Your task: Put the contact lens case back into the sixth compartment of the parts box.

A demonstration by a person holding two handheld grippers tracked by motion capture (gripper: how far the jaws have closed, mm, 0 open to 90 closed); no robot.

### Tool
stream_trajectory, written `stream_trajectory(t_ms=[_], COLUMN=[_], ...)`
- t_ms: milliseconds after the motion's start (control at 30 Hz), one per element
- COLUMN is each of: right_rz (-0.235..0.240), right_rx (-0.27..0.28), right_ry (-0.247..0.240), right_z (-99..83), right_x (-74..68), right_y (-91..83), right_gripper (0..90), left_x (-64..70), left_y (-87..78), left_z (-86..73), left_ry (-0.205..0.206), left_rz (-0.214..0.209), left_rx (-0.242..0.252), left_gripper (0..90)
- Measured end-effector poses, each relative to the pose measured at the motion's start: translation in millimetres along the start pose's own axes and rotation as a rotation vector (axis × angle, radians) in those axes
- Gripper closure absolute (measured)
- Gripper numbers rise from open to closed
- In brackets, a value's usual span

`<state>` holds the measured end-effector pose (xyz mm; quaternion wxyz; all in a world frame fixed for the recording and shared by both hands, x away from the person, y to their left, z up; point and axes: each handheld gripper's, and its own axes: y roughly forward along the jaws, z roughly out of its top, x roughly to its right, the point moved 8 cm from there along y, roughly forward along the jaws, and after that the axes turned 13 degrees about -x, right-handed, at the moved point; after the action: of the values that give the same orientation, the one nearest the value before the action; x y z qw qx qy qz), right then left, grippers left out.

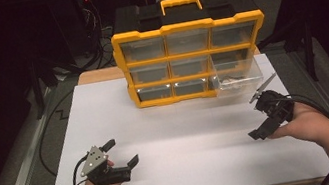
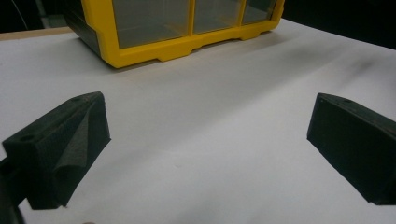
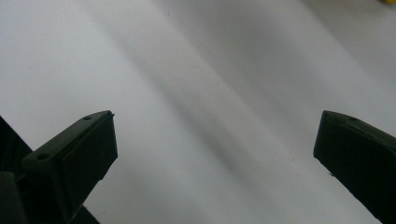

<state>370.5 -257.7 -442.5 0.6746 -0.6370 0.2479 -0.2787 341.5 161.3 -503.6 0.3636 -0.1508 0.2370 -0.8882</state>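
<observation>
Both claws, left (image 1: 122, 151) and right (image 1: 257, 115), are wide apart and hold nothing. One clear drawer (image 1: 237, 76) of the box (image 1: 186, 27) sticks out; nothing is grabbed yet.

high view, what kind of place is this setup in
Probably a lab or workshop recording bench: a white-topped table lit against dark surroundings, a yellow and black plastic drawer organiser, and loose black cables on the floor behind it.
</observation>
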Motion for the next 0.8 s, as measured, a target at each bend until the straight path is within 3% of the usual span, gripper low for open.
stream_trajectory(t_ms=[267, 567, 667, 733, 800], right_rz=[-0.013, -0.031, -0.045, -0.048, -0.051], right_rx=[-0.039, -0.036, -0.024, -0.010, 0.034], right_ry=[0.013, 0.017, 0.007, 0.029, 0.026], right_z=[-0.7, 6.3, 7.6, 8.0, 9.4], right_x=[-0.1, -6.9, -8.3, -9.9, -10.8], right_y=[36.4, 64.8, 72.4, 75.6, 77.7], right_gripper=[0.1, 0.1, 0.1, 0.1, 0.1], left_x=[-0.6, -0.7, -1.5, -2.2, -2.2], left_y=[-1.0, -1.2, -2.0, -2.2, -1.7], left_z=[0.2, 0.7, 1.1, 1.1, 0.5], left_ry=[0.003, 0.002, 0.000, -0.005, -0.007], left_rz=[0.002, 0.005, 0.006, 0.008, 0.006], left_rx=[0.003, 0.005, 0.007, 0.007, 0.002], left_gripper=[0.4, 0.4, 0.3, 0.3, 0.3])
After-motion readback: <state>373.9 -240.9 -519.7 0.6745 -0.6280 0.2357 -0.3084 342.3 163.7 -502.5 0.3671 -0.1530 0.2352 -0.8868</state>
